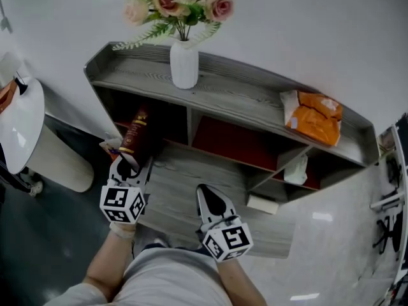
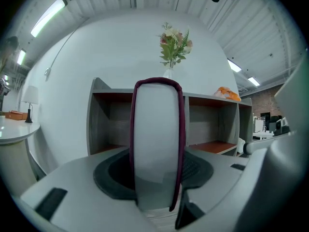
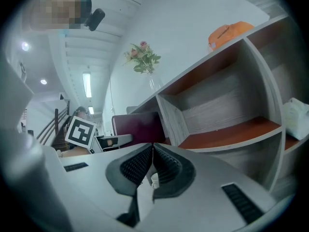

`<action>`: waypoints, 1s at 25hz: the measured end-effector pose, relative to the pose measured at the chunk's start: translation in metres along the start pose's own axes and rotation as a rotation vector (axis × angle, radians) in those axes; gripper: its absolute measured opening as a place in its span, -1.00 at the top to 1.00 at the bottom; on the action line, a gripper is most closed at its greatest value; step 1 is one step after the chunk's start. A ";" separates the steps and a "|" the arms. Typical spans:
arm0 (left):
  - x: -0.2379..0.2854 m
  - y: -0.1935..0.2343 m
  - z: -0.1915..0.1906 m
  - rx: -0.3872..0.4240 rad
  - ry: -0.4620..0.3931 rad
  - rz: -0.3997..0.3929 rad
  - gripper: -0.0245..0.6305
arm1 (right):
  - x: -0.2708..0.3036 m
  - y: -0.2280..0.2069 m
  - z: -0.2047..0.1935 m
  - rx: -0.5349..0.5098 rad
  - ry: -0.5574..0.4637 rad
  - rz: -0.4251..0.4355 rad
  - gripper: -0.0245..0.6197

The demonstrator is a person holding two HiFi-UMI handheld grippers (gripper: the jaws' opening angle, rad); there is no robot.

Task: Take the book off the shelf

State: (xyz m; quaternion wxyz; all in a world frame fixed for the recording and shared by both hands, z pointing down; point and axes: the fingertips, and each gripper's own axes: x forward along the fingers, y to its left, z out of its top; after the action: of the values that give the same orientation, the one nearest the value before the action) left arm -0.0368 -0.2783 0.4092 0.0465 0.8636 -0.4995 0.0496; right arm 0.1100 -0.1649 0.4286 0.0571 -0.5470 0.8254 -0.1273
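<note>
Left of centre in the head view, your left gripper point(image 1: 125, 163) is pinching the book point(image 1: 136, 131) by its lower end. The book leans top-away in front of the shelf's point(image 1: 255, 101) left bay and looks clear of it. In the left gripper view the jaws clamp both maroon covers, pages facing the camera. That grip is across the thickness, so it likely won't fan open. Right gripper point(image 1: 208, 195), lower centre, has its jaws pressed together on nothing; it reads as parked out of the way.

Text: gold print on the cover, too small to read. Orange bag point(image 1: 315, 118), upper right, has no legible label. Cubes point(image 1: 122, 204) carry square markers only.
</note>
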 end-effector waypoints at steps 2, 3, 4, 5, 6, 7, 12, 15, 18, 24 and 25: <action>-0.009 0.008 -0.001 -0.015 -0.004 -0.001 0.24 | 0.007 0.008 -0.002 0.000 0.000 0.010 0.86; -0.014 0.011 -0.002 -0.023 -0.007 -0.001 0.24 | 0.011 0.011 -0.003 0.000 -0.001 0.016 0.86; -0.019 0.015 -0.002 -0.029 -0.010 -0.001 0.24 | 0.014 0.015 -0.004 0.001 0.000 0.021 0.86; -0.024 0.018 -0.002 -0.035 -0.012 0.001 0.24 | 0.017 0.019 -0.005 0.001 0.001 0.027 0.86; -0.029 0.022 -0.003 -0.038 -0.014 0.004 0.24 | 0.020 0.023 -0.006 0.001 0.003 0.035 0.86; -0.035 0.025 -0.003 -0.040 -0.016 0.009 0.24 | 0.023 0.027 -0.007 0.001 0.006 0.044 0.86; -0.069 0.043 -0.007 -0.040 -0.018 0.053 0.24 | 0.038 0.049 -0.017 -0.001 0.032 0.097 0.86; -0.090 0.056 -0.011 -0.046 -0.015 0.094 0.24 | 0.047 0.061 -0.022 0.000 0.045 0.132 0.86; -0.112 0.070 -0.017 -0.053 -0.007 0.143 0.24 | 0.056 0.076 -0.026 -0.001 0.058 0.173 0.86; -0.153 0.092 -0.035 -0.083 0.014 0.221 0.24 | 0.072 0.104 -0.038 -0.007 0.091 0.254 0.86; -0.160 0.095 -0.038 -0.089 0.019 0.234 0.24 | 0.074 0.109 -0.039 -0.010 0.097 0.269 0.86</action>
State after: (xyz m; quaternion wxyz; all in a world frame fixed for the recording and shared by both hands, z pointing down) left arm -0.2001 -0.1831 0.4288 0.0835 0.7960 -0.5981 0.0408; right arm -0.0253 -0.1869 0.4402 0.0313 -0.4247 0.8938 -0.1407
